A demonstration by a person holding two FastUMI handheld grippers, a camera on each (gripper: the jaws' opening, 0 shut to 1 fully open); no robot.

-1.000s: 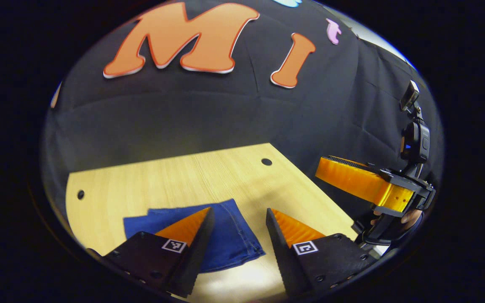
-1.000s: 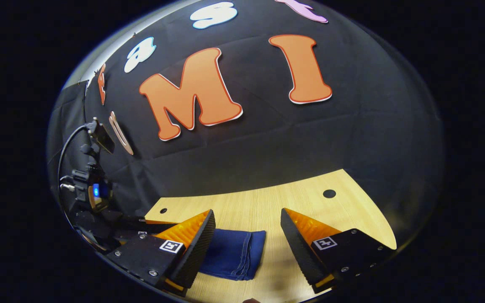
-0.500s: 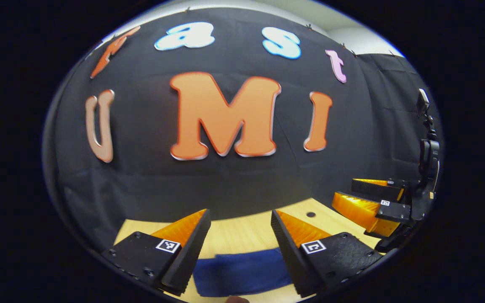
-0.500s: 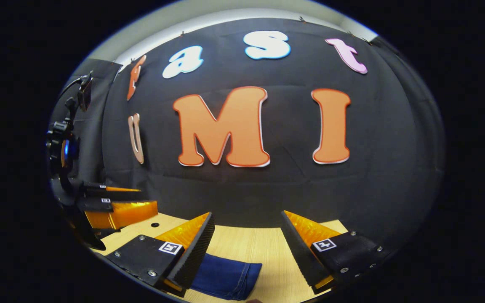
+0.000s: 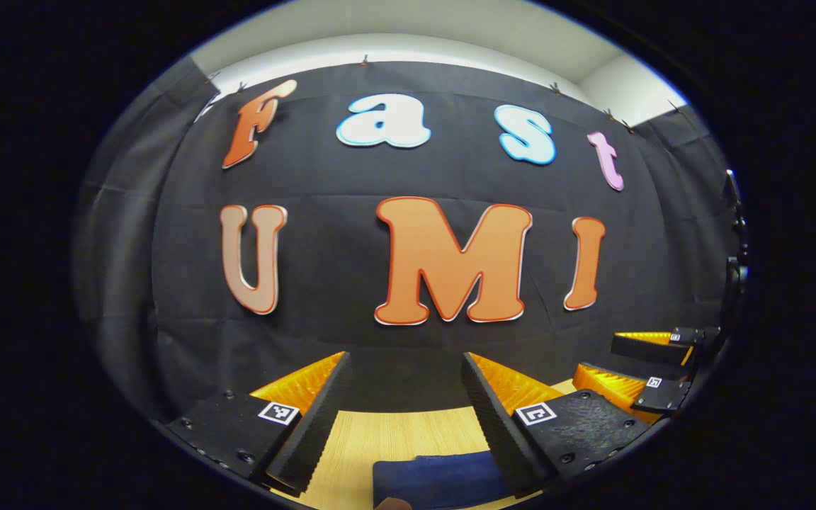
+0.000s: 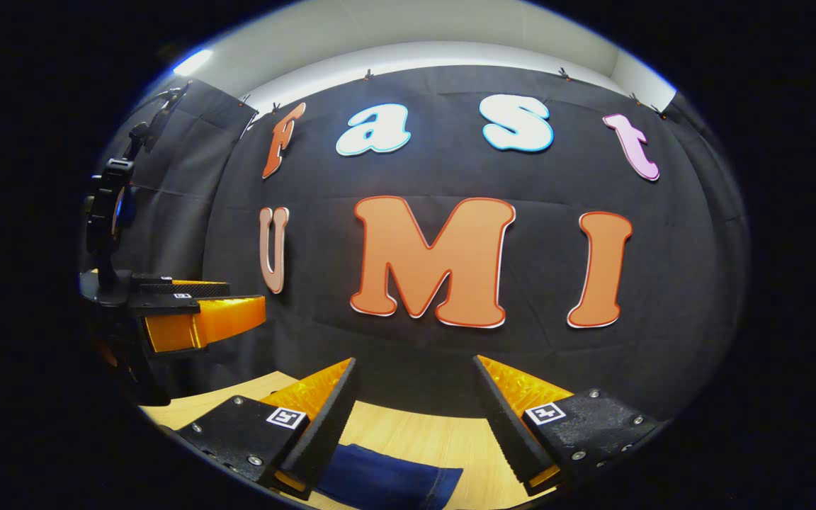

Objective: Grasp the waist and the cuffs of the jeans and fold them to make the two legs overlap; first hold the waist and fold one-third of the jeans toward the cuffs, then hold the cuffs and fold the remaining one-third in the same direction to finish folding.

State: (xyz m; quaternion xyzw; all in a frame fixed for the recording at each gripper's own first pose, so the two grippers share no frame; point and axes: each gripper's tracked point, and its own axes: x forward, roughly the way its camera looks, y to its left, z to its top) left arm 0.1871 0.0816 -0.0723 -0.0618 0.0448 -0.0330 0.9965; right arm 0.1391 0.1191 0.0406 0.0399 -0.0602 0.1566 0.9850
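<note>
Both grippers are held level above the table, pointing at the booth's back wall, each with its fingers spread wide and nothing between them.

In the left gripper view, the left gripper (image 5: 402, 361) stands with its two fingers well apart. Just below the gap, at the near edge of the wooden table (image 5: 408, 435), lies the folded jeans (image 5: 440, 478), a flat blue bundle; its right part is hidden under the right-hand finger. A small pale shape at the very bottom of the view may be a fingertip, but it is too small to tell. Farther off at the right, the right gripper (image 5: 617, 354) shows from the side, its two fingers one above the other with a clear gap, hanging above the table's right side.

In the right gripper view, the right gripper (image 6: 414, 363) is likewise wide. The jeans (image 6: 390, 482) lie low at the near edge of the table (image 6: 443, 435), beneath and just right of the left-hand finger; here a stitched hem edge of the bundle shows on its right side. Farther off at the left, the left gripper (image 6: 227, 301) is seen side-on above the table's left corner, with its camera mount and a cable rising above it. Neither gripper touches the jeans.
</note>
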